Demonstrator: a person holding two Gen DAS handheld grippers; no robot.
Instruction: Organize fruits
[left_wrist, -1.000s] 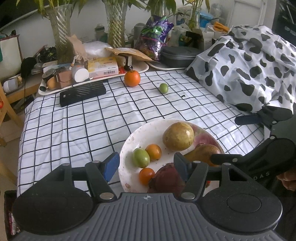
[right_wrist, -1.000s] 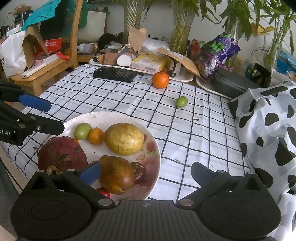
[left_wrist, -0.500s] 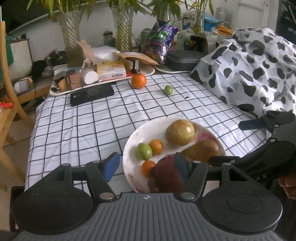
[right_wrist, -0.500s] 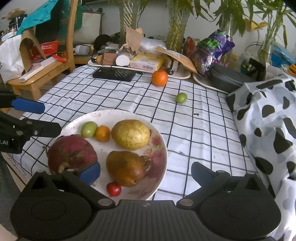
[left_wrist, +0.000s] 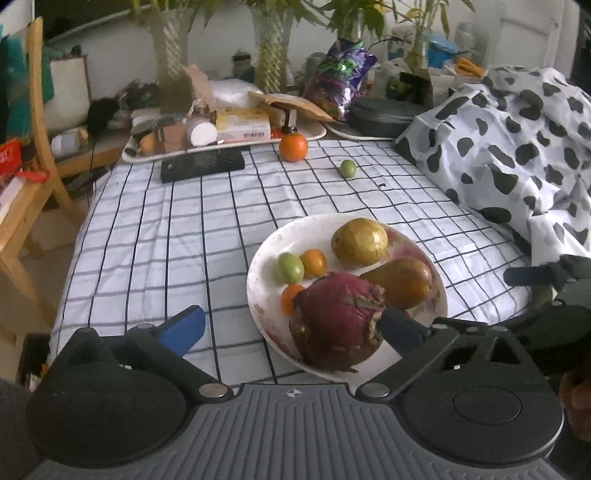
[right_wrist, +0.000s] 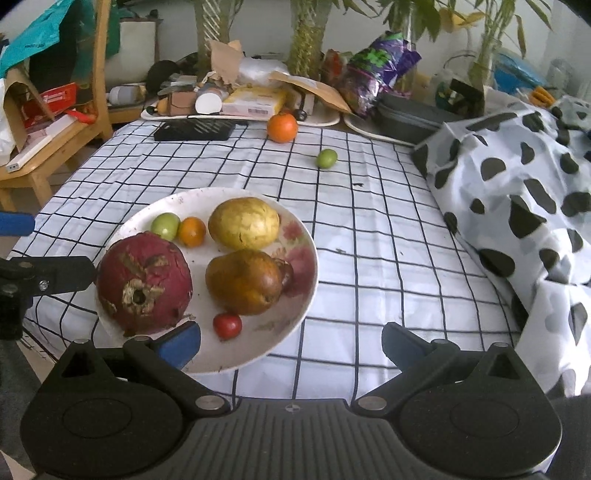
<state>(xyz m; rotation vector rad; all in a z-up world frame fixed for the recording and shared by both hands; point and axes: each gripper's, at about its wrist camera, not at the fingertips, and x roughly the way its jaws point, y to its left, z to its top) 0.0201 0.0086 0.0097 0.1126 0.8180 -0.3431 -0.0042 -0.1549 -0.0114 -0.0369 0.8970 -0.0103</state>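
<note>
Fruit plate (right_wrist: 303, 295) nearly full

Orange (right_wrist: 282, 127) and green fruit (right_wrist: 327, 158), upper centre, remain loose; both grippers' jaws wide, empty.

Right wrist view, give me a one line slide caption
Open right gripper hovers at a plate of fruit; an orange and green fruit sit apart on the checked cloth.

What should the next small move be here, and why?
Probably reach the right gripper forward toward the orange fruit at the far edge of the checked cloth. Both grippers are open and hold nothing, and that fruit and the small green fruit lie outside the plate, where the others sit.
</note>
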